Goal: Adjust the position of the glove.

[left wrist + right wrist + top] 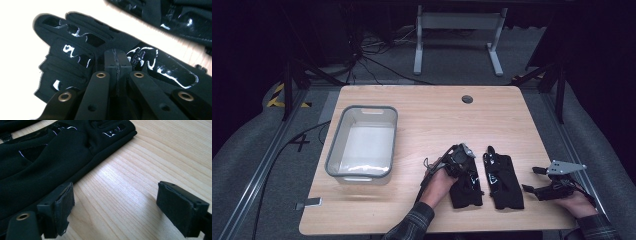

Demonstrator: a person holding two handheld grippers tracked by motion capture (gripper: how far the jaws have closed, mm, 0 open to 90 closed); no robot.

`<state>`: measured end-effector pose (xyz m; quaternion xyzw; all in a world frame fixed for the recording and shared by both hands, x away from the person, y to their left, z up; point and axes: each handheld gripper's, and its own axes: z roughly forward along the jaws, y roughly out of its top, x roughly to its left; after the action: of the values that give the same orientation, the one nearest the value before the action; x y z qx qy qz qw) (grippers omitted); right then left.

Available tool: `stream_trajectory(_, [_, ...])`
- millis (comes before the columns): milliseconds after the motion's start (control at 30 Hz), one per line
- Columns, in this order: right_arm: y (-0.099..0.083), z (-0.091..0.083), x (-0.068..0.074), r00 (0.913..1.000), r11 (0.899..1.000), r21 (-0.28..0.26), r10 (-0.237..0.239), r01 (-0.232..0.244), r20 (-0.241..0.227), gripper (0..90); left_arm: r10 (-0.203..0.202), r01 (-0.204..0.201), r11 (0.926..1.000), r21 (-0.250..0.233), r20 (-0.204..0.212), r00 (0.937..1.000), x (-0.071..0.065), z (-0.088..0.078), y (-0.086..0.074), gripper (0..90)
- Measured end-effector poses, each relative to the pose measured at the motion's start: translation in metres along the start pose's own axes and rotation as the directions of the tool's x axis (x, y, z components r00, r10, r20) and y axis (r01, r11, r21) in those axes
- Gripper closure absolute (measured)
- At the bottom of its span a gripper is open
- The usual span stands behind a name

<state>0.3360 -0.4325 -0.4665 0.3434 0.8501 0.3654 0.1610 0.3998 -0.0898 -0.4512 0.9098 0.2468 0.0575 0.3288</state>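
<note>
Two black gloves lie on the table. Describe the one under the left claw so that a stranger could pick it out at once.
On the wooden table, look right of the grey-rimmed plastic tub, near the front edge, where two black gloves lie side by side. It is the left glove, nearer the tub, with the left claw on its far end; the right glove lies untouched.

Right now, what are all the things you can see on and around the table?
Black fabric gloves with shiny patches: two, black, side by side at the near edge of the table; left glove, right glove.
Clear plastic tub with grey rim: one, clear and grey, left part of the table, looks empty.
Light wooden table: one, pale wood, with a round dark hole near the far edge.
White metal frame legs: one frame, white, on the floor beyond the table.
Left hand-held gripper: one, black, shut, on the left glove.
Right hand-held gripper: one, black, open, beside the right glove.
</note>
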Motion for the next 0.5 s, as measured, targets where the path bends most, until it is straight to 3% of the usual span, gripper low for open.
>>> stream_trajectory(167, [0.000,0.000,0.000,1.0000,1.000,0.000,-0.001,0.001,-0.001,15.4,0.023,-0.023,0.9997,0.008,-0.012,0.9997,-0.012,0.006,0.007,89.9])
stream_trajectory(367, [0.000,0.000,0.000,1.0000,1.000,0.000,-0.002,0.002,-0.001,15.5,0.013,-0.013,0.9999,0.001,-0.001,0.9999,-0.016,0.009,0.012,89.8])
stream_trajectory(500, [0.003,0.000,0.000,0.9999,1.000,0.011,-0.013,0.014,-0.008,20.5,-0.003,0.003,0.9995,-0.031,0.011,0.9999,-0.015,0.000,0.011,86.1])
